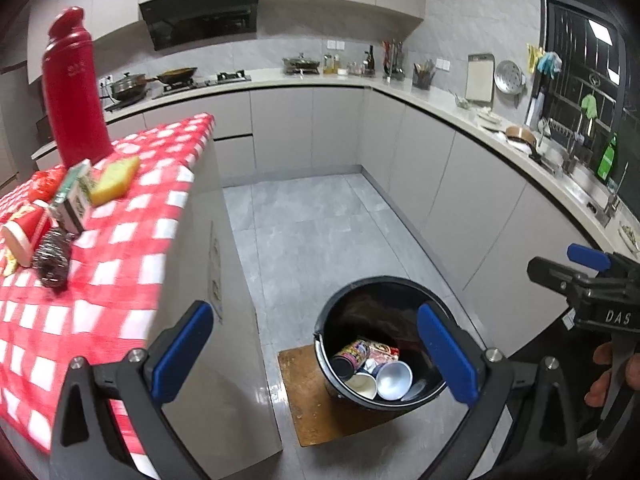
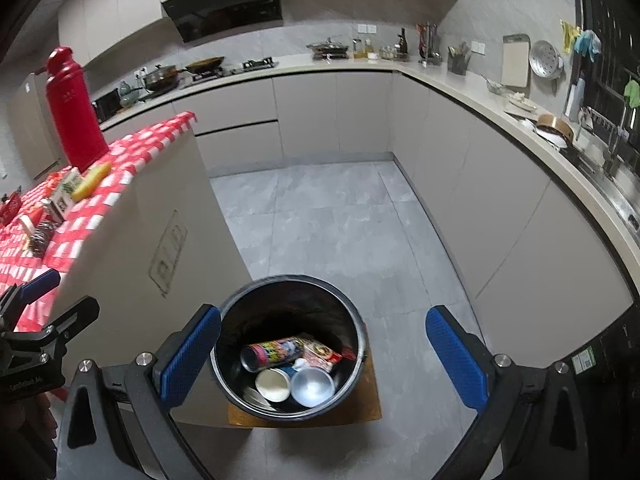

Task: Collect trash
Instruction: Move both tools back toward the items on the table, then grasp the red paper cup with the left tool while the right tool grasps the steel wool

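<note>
A black bucket (image 1: 362, 285) stands on a brown mat on the floor beside the table. In it lie a printed can (image 1: 354, 354), two white paper cups (image 1: 394, 380) and a wrapper. My left gripper (image 1: 316, 354) hangs open and empty above the bucket's left side. My right gripper (image 2: 324, 354) is open and empty too, straight over the bucket (image 2: 288, 279). On the red checked tablecloth (image 1: 120, 264) lie a tipped red cup (image 1: 22, 232), a small carton (image 1: 74, 200), a steel wool ball (image 1: 52, 258) and a yellow sponge (image 1: 114, 176).
A tall red thermos (image 1: 74, 88) stands at the table's far end. Grey cabinets and a counter with pans, utensils and a sink (image 1: 588, 184) wrap around the back and right. The grey tiled floor (image 1: 304, 220) lies between them. A hand (image 1: 608, 376) holds the right gripper's handle.
</note>
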Action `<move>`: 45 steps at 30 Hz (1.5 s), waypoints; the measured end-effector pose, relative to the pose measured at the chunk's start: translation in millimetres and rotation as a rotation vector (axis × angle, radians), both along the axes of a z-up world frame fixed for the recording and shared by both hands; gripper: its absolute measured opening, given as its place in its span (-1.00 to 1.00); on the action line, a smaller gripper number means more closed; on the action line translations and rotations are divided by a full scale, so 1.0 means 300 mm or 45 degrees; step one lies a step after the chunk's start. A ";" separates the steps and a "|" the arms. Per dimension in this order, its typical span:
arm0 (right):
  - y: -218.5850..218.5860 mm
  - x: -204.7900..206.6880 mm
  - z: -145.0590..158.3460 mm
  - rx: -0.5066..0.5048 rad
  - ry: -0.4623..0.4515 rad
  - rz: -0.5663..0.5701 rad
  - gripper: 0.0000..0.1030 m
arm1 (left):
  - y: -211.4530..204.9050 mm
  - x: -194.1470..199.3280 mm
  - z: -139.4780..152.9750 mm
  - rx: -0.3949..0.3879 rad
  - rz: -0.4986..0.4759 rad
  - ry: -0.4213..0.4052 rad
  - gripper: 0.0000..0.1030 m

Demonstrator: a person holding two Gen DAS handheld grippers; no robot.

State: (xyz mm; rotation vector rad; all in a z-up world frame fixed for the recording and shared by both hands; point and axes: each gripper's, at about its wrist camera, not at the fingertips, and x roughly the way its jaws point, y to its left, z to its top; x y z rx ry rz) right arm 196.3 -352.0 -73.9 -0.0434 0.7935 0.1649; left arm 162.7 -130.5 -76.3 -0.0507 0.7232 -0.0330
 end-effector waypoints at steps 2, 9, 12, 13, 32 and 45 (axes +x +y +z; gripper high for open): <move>0.043 -0.004 0.022 0.012 -0.014 0.030 1.00 | 0.030 -0.014 0.024 -0.004 0.021 -0.015 0.99; 0.215 0.007 0.062 0.079 -0.031 0.144 1.00 | 0.192 -0.080 0.086 0.009 0.133 -0.067 0.99; 0.316 -0.002 0.076 0.098 -0.078 0.206 1.00 | 0.279 -0.120 0.101 0.024 0.191 -0.086 0.99; 0.347 -0.008 0.080 0.088 -0.090 0.226 1.00 | 0.304 -0.130 0.104 0.028 0.207 -0.090 0.99; 1.087 -0.061 0.079 -0.021 -0.021 0.381 1.00 | 0.986 -0.253 0.006 -0.034 0.385 -0.022 0.99; 1.430 0.041 -0.052 -0.087 0.070 0.447 0.90 | 1.206 -0.171 -0.039 -0.046 0.327 0.001 0.99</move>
